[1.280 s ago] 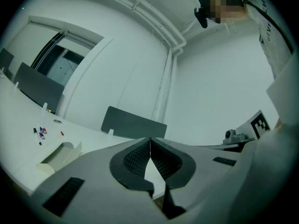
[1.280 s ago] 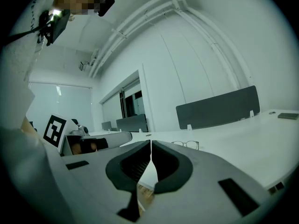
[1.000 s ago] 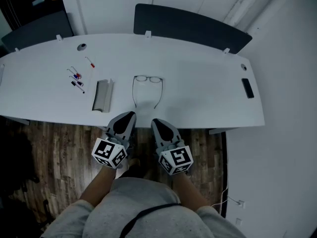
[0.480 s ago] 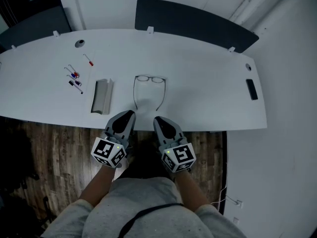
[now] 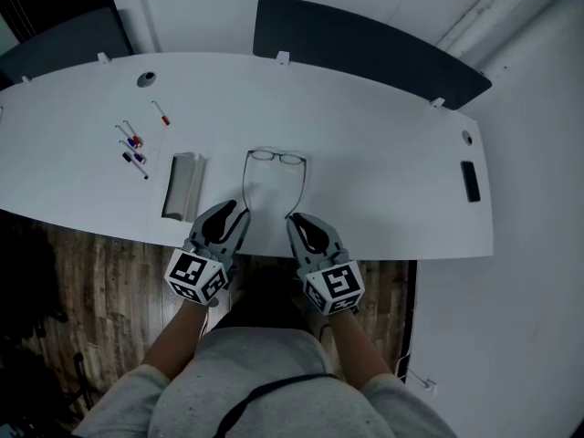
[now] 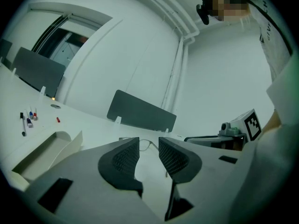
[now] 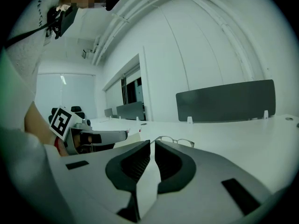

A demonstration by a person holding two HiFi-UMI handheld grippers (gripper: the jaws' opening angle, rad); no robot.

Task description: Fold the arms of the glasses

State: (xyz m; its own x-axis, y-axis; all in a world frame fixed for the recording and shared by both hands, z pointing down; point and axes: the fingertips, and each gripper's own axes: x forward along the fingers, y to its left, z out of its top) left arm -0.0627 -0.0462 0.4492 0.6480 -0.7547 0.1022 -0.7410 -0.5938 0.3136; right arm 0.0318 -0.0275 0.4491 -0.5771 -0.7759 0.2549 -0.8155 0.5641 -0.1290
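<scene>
White tabletop (image 5: 392, 153) carries the glasses (image 5: 275, 157), arms unfolded toward both claws. The left claw (image 5: 233, 210) stands partly apart, having just been opening, with nothing between. The right claw (image 5: 299, 221) is closed and empty.

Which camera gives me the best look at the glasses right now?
The head view: the glasses lie whole on the table, both arms unfolded. The left gripper view shows only a sliver of them; the right gripper view shows just the lenses, low and edge-on.
</scene>
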